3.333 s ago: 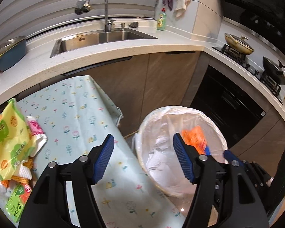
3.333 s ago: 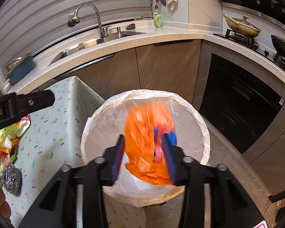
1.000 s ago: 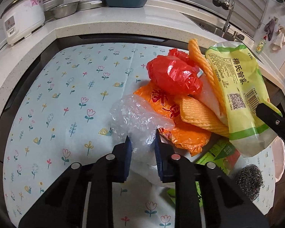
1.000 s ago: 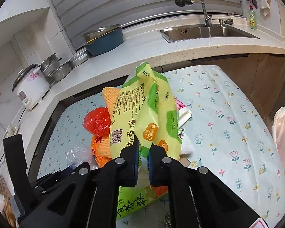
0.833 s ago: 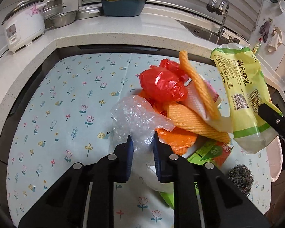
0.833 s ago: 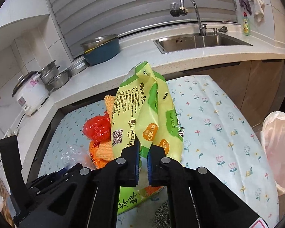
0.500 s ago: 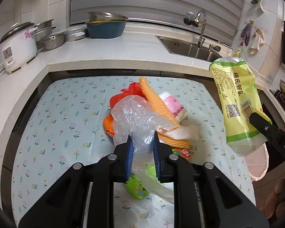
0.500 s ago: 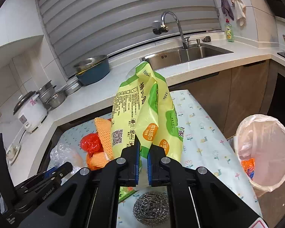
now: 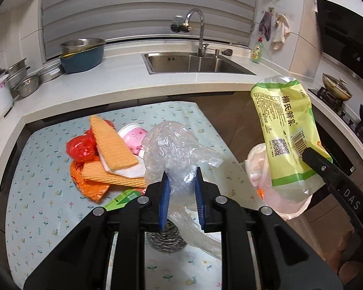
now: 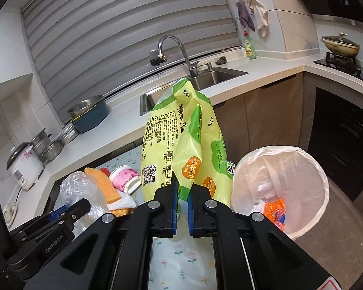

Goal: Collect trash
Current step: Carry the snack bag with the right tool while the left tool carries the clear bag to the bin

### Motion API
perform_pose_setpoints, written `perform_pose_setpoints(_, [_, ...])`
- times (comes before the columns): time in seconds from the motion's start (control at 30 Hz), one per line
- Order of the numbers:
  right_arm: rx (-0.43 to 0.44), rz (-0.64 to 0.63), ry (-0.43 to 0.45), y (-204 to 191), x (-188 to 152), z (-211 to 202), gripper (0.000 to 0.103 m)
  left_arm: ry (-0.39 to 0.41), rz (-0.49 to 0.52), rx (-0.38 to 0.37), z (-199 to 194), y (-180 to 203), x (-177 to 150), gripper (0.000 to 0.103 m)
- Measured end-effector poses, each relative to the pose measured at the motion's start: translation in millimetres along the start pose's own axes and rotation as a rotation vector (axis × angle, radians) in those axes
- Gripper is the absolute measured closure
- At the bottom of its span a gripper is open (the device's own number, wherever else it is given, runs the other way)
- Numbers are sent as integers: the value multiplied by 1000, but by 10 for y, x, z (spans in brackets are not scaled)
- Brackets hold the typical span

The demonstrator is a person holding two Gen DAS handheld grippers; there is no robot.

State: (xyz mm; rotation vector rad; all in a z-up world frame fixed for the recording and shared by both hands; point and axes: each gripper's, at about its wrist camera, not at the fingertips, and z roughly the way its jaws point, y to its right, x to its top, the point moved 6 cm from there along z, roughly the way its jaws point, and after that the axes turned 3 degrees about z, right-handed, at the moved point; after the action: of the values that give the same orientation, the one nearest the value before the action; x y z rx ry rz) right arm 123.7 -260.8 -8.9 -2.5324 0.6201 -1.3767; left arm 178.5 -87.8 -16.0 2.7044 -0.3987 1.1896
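Between the right gripper's (image 10: 181,191) fingers a yellow-green wrapper (image 10: 179,145) is pinched, a clear plastic bag (image 9: 176,149) between the left gripper's (image 9: 180,186); neither is binned (image 10: 324,181) yet, and more trash (image 9: 104,154) is left beyond.

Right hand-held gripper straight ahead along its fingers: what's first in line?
Beyond the yellow-green bag it already grips, probably the sink counter edge; depth unclear. The bin sits off to its right.

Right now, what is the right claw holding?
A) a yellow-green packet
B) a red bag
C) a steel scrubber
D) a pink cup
A: the right claw is shut on the yellow-green packet, lifted up beside the lined trash bin, while the left claw pinches a clear plastic bag.
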Motion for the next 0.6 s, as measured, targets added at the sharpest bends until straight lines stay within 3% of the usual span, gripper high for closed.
perform_pose_setpoints(0.6, [-144, 156, 12, 1275, 11, -109, 96, -43, 171, -163, 391, 1405, 50, 84])
